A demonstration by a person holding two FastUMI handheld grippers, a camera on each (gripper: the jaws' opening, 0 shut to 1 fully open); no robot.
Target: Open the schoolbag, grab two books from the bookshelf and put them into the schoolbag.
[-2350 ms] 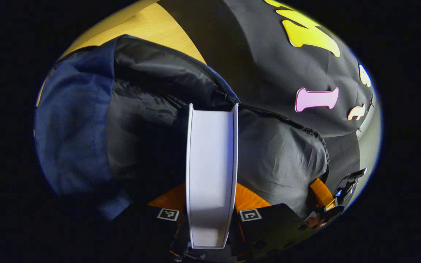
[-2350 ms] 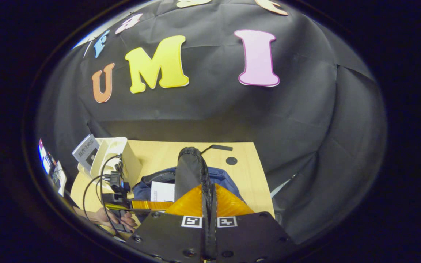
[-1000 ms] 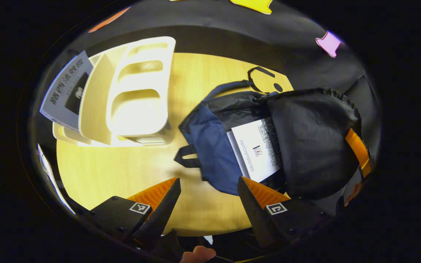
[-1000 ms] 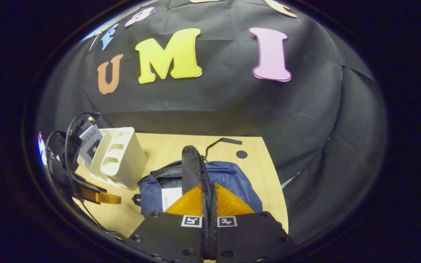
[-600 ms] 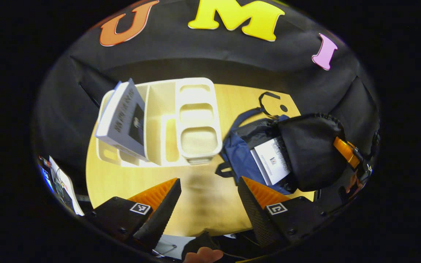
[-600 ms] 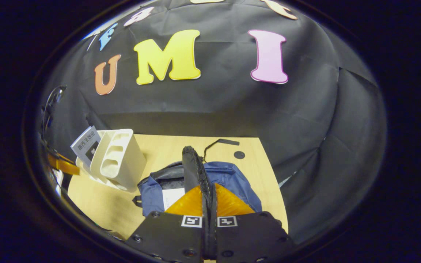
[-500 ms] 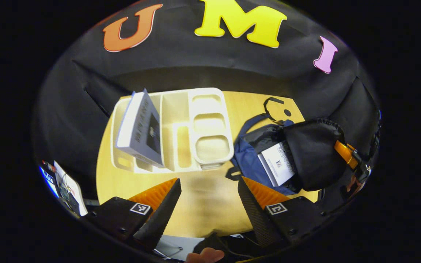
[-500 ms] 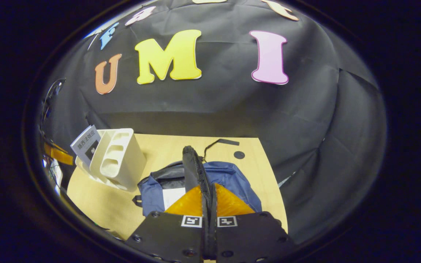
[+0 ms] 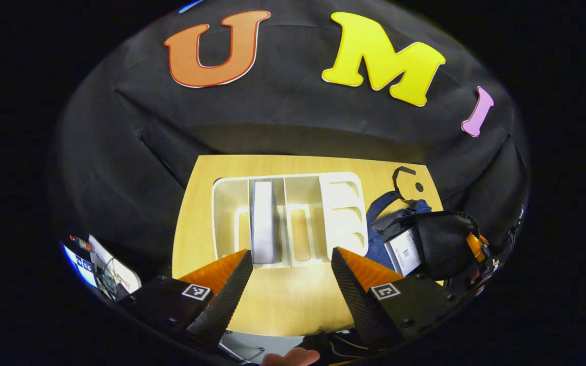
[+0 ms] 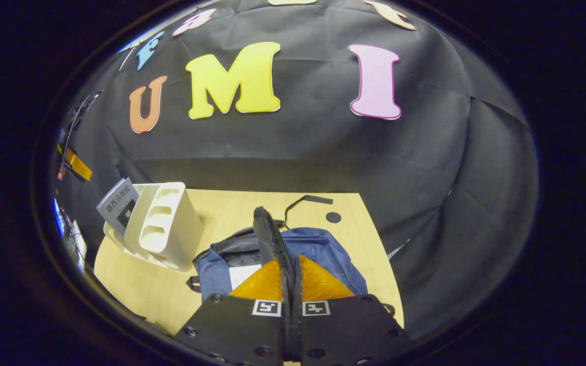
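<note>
The blue fabric schoolbag [image 10: 323, 254] lies open on the pale wooden table [image 9: 293, 300], one white book [image 9: 406, 250] inside. Its black flap [image 10: 268, 235] is pinched between the closed fingers of the right gripper [image 10: 291, 284]. Beside it, a grey book [image 9: 262, 223] stands in the cream plastic bookshelf [image 9: 341, 213], faced by the left gripper [image 9: 290, 284], jaws apart and empty.

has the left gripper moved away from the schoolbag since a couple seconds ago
Yes. The left gripper, open and empty, has backed out of the schoolbag and swung left to face the bookshelf, where one book stands.

Left hand-held gripper [image 9: 288, 264] agape, right hand-held gripper [image 10: 291, 274] clamped.
</note>
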